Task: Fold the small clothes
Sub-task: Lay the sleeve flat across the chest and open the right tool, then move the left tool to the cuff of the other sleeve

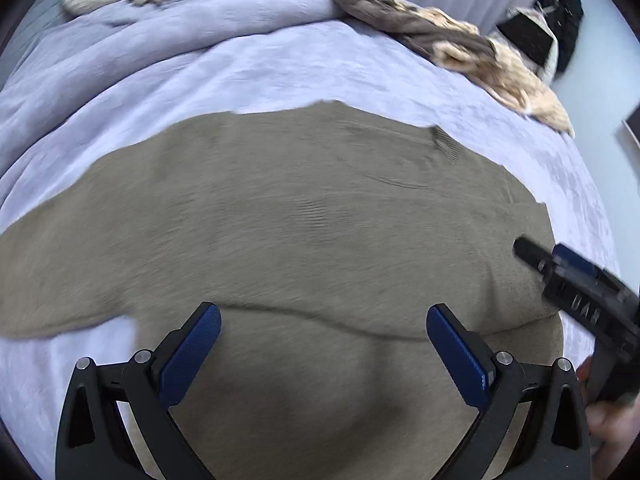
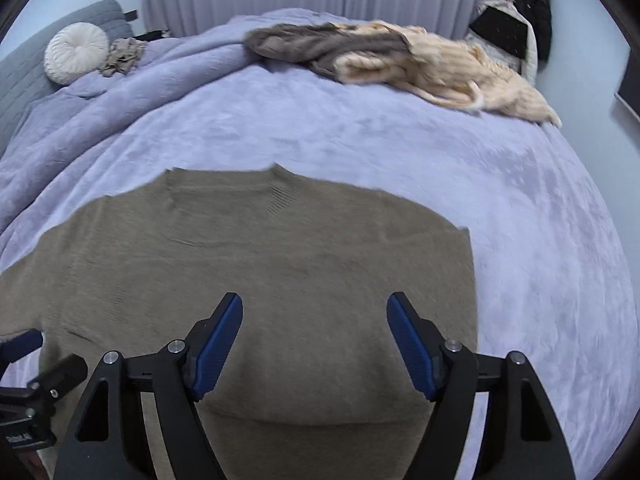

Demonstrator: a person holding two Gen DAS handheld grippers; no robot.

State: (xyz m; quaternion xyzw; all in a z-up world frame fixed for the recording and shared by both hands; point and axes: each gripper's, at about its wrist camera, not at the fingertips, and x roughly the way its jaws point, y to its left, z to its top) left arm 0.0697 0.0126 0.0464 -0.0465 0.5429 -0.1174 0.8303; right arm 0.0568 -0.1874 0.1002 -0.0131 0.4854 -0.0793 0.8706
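Note:
A tan knit sweater (image 1: 304, 216) lies spread flat on the lavender bed cover, neckline toward the far side; it also shows in the right wrist view (image 2: 288, 264). A fold line crosses its near part. My left gripper (image 1: 323, 320) is open and empty, just above the sweater's near part. My right gripper (image 2: 314, 312) is open and empty over the sweater's right half. The right gripper shows at the right edge of the left wrist view (image 1: 576, 280). The left gripper shows at the lower left of the right wrist view (image 2: 24, 392).
The lavender bed cover (image 2: 500, 208) is bunched up at the far left. A grey garment (image 2: 320, 46) and a cream knit garment (image 2: 452, 68) lie at the far edge. A round white cushion (image 2: 76, 54) sits far left. Curtains hang behind.

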